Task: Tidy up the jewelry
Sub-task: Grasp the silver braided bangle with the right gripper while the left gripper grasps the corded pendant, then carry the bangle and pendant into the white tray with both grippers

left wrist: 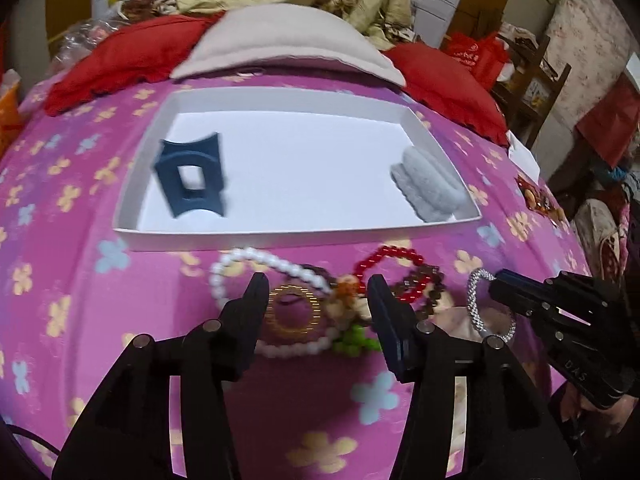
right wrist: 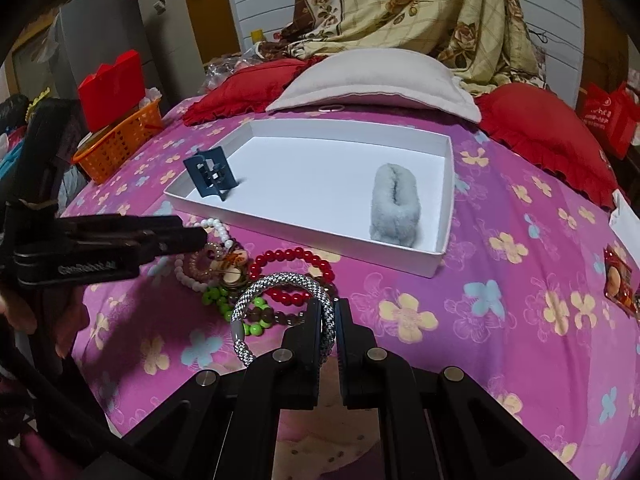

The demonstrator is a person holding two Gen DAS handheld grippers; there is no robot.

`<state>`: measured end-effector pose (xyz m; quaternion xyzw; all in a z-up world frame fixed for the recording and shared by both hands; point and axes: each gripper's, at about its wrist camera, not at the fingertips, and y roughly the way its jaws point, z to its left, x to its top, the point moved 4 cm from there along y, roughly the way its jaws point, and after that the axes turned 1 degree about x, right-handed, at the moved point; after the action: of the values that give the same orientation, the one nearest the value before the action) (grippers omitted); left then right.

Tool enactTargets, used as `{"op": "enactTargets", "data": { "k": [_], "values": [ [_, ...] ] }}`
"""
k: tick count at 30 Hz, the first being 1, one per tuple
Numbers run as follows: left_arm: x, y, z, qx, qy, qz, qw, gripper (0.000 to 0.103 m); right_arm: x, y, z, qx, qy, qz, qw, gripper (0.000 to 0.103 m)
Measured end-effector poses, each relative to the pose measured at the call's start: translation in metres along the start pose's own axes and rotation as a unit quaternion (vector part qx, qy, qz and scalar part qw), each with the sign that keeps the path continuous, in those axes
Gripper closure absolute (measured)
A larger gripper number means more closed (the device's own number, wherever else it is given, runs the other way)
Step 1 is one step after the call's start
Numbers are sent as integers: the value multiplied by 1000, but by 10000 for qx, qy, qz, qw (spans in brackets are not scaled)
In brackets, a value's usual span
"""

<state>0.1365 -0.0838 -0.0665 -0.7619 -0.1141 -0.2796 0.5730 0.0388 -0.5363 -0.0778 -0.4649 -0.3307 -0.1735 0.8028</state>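
Floral bedspread (right wrist: 520,320), sparkly silver bracelet (right wrist: 280,280)

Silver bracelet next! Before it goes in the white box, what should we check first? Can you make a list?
1. Right gripper shut on the silver bracelet: ok.
2. Bracelet lifted free of the other beads: cannot tell; it overlaps the red bracelet.
3. White box has bare floor between the blue clip and the grey fluffy clip: ok.
4. Left gripper open, holding nothing: ok.
5. Left gripper out of the way: ok; it sits over the white bead bracelet, left of the box path.
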Motion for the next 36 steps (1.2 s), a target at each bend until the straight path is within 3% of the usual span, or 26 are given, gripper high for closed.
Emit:
{"op": "enactTargets", "data": {
  "k": [5,10,11,12,16,27,36],
  "values": [
    [0,27,-16,160,31,408,9990,52,-4,-9,-10,23,89,-61,9999,97],
    [-2,42,-27,413,168,552,9975,53,-10,-11,-18,70,208,-67,9997,97],
    [-3,44,-27,495,184,569,9970,57,-11,-11,-19,90,224,-73,9997,97],
    [-3,45,-27,519,187,592,9967,70,-12,-12,-20,98,232,-81,9996,97],
    [-5,44,-26,395,206,646,9969,70,-13,-14,-23,113,299,-128,9994,97],
    [22,-17,-18,-160,-81,56,9998,70,4,-26,-17,47,185,-304,9994,97],
    [59,-30,-12,-127,-128,-280,9994,70,35,-13,-13,-57,24,-302,9995,97]
  ]
}}
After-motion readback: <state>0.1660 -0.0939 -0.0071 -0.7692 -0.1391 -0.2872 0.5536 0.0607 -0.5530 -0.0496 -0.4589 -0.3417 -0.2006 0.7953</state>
